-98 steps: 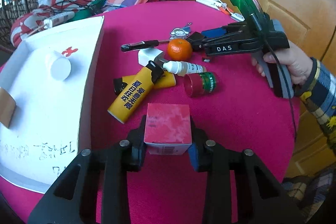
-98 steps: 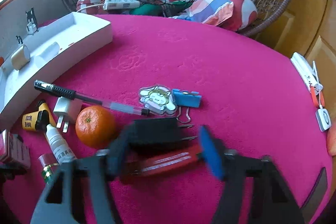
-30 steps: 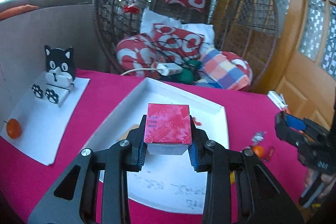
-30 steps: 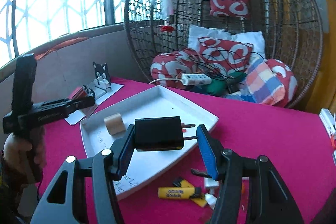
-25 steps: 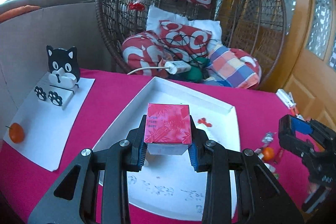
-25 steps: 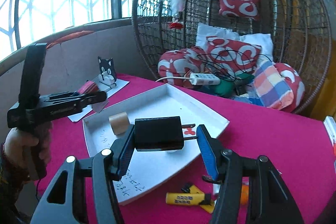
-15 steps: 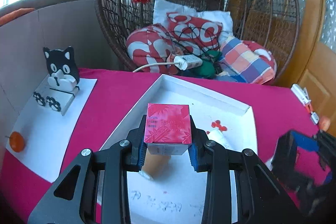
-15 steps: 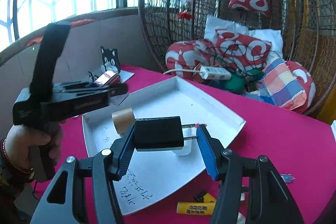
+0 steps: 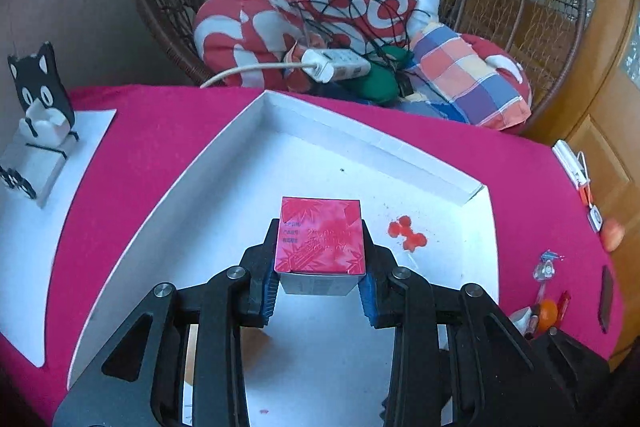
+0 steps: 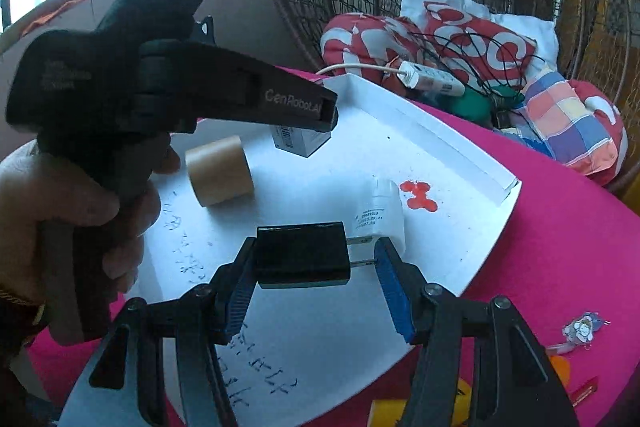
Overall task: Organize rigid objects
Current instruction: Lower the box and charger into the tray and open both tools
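My left gripper (image 9: 320,285) is shut on a small red-topped box (image 9: 320,239) and holds it over the white tray (image 9: 360,143). In the right wrist view the left gripper (image 10: 320,115) hangs over the tray's far part with the box's grey underside (image 10: 298,145) showing below it. My right gripper (image 10: 316,291) is shut on a black plug adapter (image 10: 302,261), prongs pointing right, above the tray (image 10: 460,147). A brown tape roll (image 10: 220,171) and a white bottle (image 10: 384,215) lie in the tray.
The tray sits on a pink round table (image 9: 168,123). An orange (image 9: 546,311), a keychain charm (image 9: 546,267) and small items lie right of the tray. A cat-shaped stand (image 9: 38,99) on white paper is at the left. A wicker chair with cushions (image 9: 340,19) stands behind.
Both grippers have moved closer and lower over the tray, each still holding its object. The left gripper now fills the left of the right wrist view.
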Tool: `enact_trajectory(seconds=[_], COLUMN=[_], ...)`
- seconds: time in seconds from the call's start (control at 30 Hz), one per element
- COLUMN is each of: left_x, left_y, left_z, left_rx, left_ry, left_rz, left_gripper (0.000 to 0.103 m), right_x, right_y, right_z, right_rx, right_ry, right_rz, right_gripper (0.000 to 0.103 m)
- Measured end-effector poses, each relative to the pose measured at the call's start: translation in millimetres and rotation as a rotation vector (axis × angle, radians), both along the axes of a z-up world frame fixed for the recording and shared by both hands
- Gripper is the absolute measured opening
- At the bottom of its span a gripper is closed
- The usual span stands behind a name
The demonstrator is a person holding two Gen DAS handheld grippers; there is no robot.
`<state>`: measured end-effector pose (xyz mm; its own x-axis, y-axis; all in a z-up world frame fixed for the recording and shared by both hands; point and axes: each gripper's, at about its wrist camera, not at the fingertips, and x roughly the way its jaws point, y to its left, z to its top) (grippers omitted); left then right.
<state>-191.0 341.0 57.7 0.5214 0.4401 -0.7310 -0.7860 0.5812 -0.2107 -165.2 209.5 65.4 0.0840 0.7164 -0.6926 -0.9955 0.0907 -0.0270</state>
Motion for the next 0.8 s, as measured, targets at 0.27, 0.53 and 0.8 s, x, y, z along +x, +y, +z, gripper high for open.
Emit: enact_trajectory(seconds=[0.27, 0.53, 0.8], left_x=[-4, -29, -65], left_y=[1, -15, -43], left_z=[-2, 25, 49], left_rx=[0.012, 0.184, 0.236], left_ry=[-0.004, 0.003, -0.099], left_rz=[0.032, 0.165, 0.212], left_gripper=[0.086, 0.103, 0.103], right_x=[2, -1, 17], right_y=[-4, -23, -53], right_z=[-4, 13, 29], right_rx=[0.031, 0.118, 0.171], right_ry=[-0.052, -0.087, -0.064], right_rz=[-0.040, -0.070, -0.136], right_gripper=[0.086, 0.103, 0.103])
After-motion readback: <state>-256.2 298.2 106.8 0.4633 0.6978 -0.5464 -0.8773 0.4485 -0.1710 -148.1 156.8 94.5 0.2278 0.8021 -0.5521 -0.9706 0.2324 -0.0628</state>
